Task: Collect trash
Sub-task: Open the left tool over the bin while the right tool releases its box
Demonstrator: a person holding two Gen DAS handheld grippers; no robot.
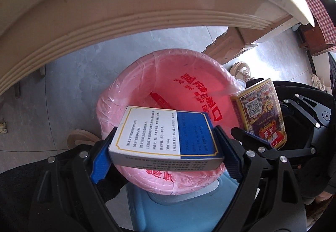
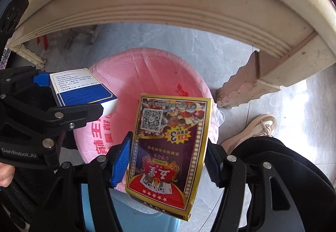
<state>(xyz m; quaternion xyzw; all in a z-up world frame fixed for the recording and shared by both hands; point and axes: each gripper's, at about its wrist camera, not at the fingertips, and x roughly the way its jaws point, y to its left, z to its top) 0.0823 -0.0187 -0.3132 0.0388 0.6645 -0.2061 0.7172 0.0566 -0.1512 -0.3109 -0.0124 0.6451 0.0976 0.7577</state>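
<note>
One red packet (image 1: 159, 100) inside pink-lined bin (image 1: 134, 76)

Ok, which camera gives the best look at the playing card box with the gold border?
The right wrist view: the gold-bordered playing card box fills the middle, its whole printed face readable, clamped in the right gripper above the pink-lined trash bin. The left wrist view shows it only small and slanted at the right edge.
</note>
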